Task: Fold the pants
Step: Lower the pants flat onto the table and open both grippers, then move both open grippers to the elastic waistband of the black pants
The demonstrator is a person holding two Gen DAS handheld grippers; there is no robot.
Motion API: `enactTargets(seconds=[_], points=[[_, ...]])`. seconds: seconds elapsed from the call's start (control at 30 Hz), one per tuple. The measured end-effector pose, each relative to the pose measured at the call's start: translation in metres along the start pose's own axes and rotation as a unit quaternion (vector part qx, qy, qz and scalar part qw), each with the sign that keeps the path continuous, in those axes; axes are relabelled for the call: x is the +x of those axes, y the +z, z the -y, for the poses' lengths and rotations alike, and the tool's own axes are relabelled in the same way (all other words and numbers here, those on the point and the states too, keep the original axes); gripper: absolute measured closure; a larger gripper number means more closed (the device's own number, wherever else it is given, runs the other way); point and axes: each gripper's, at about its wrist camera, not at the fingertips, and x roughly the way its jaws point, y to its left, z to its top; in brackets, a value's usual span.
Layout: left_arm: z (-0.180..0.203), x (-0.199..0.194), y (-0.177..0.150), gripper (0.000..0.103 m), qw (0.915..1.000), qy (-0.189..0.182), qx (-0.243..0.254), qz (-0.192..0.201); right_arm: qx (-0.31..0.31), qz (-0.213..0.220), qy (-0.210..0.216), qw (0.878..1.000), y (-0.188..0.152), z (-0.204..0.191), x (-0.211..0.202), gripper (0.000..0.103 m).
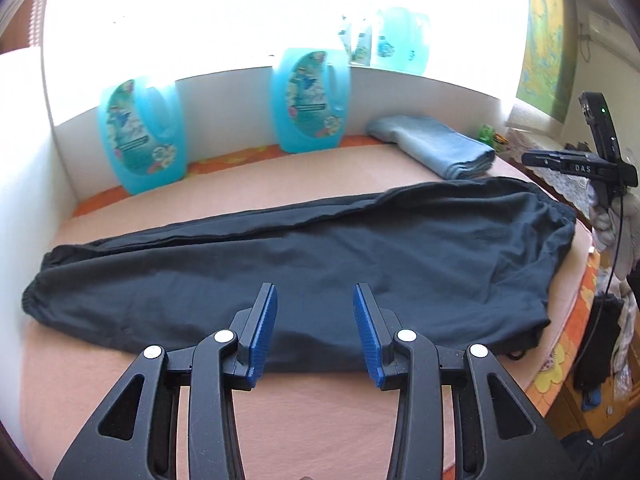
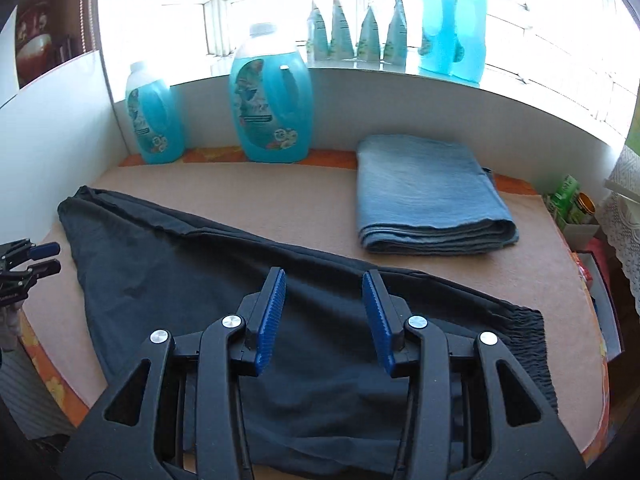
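Pants (image 1: 320, 256) flat, both tools (image 1: 315, 298) (image 2: 324, 284) gaping above

The pants (image 2: 224, 288) are laid across the table (image 2: 280, 184), waistband to the right. Behind them, at the right, a folded towel (image 2: 428, 200) is placed. Two bottles (image 2: 154, 116) (image 2: 270, 96) are stood against the back wall, left of the towel. More bottles (image 2: 452, 32) are set on the windowsill above.
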Motion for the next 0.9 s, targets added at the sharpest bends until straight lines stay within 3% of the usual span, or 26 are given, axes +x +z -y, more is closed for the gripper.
enactTargets(seconds=[0.13, 0.33, 0.6, 0.77, 0.9], points=[[-0.062, -0.009, -0.006, 0.065, 0.9962, 0.064, -0.058, 0.012, -0.053, -0.032, 0.055, 0.997, 0.019, -0.056, 0.050, 0.061], [-0.145, -0.017, -0.018, 0.065, 0.9818, 0.155, -0.109, 0.008, -0.104, -0.089, 0.109, 0.985, 0.031, -0.115, 0.114, 0.061], [-0.225, -0.015, -0.041, 0.065, 0.9639, 0.202, -0.173, -0.012, -0.155, -0.136, 0.112, 0.972, 0.042, -0.156, 0.169, 0.061], [-0.247, -0.009, -0.043, 0.065, 0.9601, 0.201, -0.194, -0.008, -0.166, -0.151, 0.112, 0.968, 0.055, -0.168, 0.197, 0.061], [-0.256, 0.000, -0.038, 0.065, 0.9583, 0.207, -0.196, -0.008, -0.160, -0.137, 0.093, 0.973, 0.067, -0.172, 0.213, 0.061]])
